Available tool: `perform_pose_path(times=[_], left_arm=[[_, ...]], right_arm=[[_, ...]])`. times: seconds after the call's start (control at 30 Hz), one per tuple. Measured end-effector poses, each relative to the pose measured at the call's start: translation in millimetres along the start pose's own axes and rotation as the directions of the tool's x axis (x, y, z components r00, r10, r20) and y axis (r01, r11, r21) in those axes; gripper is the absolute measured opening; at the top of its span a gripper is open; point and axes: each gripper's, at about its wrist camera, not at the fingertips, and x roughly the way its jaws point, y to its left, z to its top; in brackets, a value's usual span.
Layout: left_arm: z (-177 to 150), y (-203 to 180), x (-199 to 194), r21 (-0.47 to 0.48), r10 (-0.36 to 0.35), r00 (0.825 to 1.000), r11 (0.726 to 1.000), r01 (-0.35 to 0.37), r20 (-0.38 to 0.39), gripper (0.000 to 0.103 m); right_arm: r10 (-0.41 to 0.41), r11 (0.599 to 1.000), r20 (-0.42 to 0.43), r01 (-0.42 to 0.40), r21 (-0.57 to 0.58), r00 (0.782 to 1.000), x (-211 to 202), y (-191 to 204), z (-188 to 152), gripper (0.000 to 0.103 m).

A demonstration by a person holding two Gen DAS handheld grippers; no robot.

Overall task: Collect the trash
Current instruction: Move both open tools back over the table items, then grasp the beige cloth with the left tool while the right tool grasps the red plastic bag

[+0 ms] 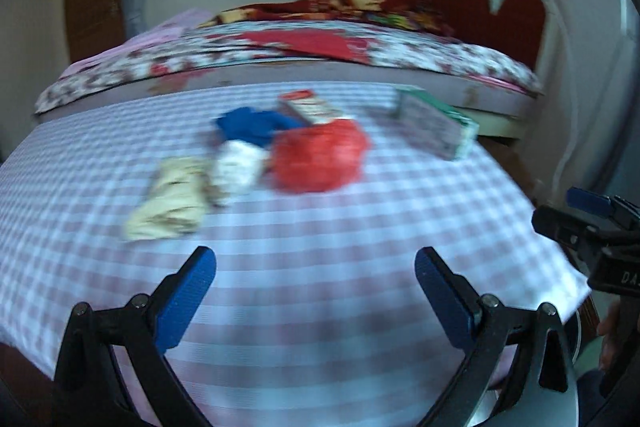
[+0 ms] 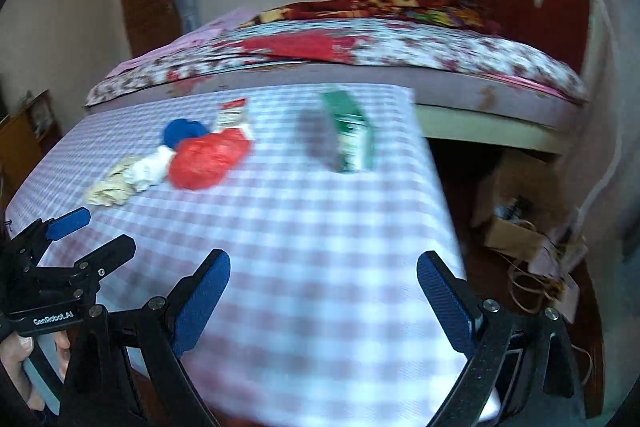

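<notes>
Both the left gripper (image 1: 315, 281) and right gripper (image 2: 323, 285) gape wide, holding nothing over the checked tablecloth (image 1: 320, 227). Ahead of the jaws lie 5 scraps: crumpled paper (image 1: 172, 199), red bag (image 1: 320, 161), beyond-right a green carton (image 2: 350, 135). Limp bags could slip a shallow pinch.

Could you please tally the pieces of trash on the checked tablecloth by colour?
Red: 1, a bag
Blue: 1, a wad
White: 1, a wad
Cream: 1, a wrapper
Red-and-white: 1, a carton
Green: 1, a box
Total: 6
</notes>
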Motion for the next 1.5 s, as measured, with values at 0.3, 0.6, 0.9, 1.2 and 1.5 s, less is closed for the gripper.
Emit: perform_pose_path(times=[0.3, 0.6, 0.9, 1.2, 1.5], left_arm=[[2, 62, 9, -0.069, 0.086, 0.996, 0.994, -0.087, -0.011, 0.1], [15, 98, 28, -0.093, 0.133, 0.991, 0.986, -0.135, -0.027, 0.1], [29, 119, 54, -0.155, 0.084, 0.994, 0.984, -0.094, -0.07, 0.099], [38, 120, 78, -0.138, 0.07, 0.987, 0.986, -0.091, -0.145, 0.084], [34, 114, 80, -0.139, -0.013, 0.988, 0.99, -0.009, -0.154, 0.036]], right_arm=[[0.094, 0.992, -0.02, -0.095, -0.081, 0.995, 42, 68, 28, 0.096], [0.118, 0.986, -0.04, -0.122, -0.114, 0.992, 71, 95, 49, 0.096], [0.115, 0.986, -0.074, -0.123, -0.114, 0.991, 110, 109, 70, 0.096], [0.091, 0.989, -0.141, -0.106, -0.101, 0.986, 152, 114, 81, 0.091], [0.132, 0.983, -0.176, -0.151, -0.099, 0.975, 162, 116, 69, 0.054]])
